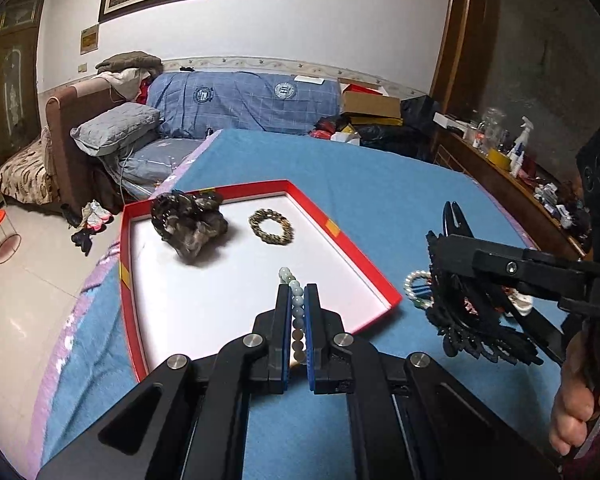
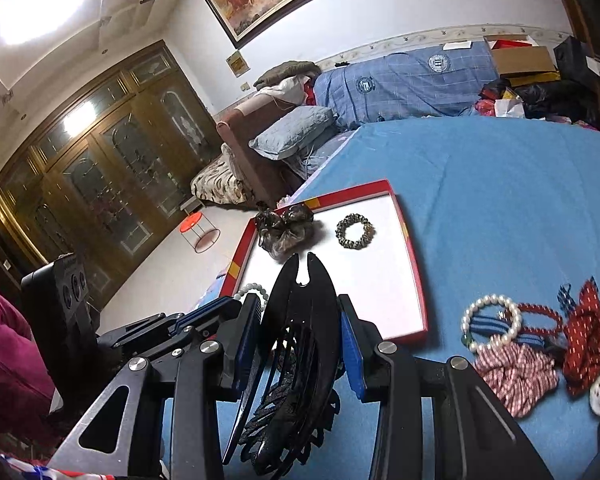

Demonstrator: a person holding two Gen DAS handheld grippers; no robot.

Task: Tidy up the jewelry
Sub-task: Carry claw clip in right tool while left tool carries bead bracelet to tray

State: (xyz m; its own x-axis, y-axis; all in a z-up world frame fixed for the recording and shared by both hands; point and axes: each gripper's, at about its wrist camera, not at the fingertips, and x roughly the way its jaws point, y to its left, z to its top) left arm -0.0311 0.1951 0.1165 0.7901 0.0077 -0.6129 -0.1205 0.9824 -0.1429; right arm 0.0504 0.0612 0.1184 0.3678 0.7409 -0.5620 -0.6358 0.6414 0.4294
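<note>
I am holding two claws over a blue-covered table, both heading for the red tray [image 1: 342,242] with its white floor. My left claw [image 1: 299,320] is clamped flat on a pale bead bracelet [image 1: 296,300], its far end poking out past the fingertips over the tray's near edge. My right claw [image 2: 296,340] is gripping a black hair clip [image 2: 300,320] across its width, just right of the tray. Inside the tray, a dark scrunchie [image 1: 190,222] is lying at the far left and a gold-brown bracelet [image 1: 271,226] beside it. I am judging the risks: the smooth beads may slide out, the springy clip may twist in the pads, and a careless drop may land on the tray's rim. The remaining pile [image 2: 540,340], right of the tray, is waiting.
</note>
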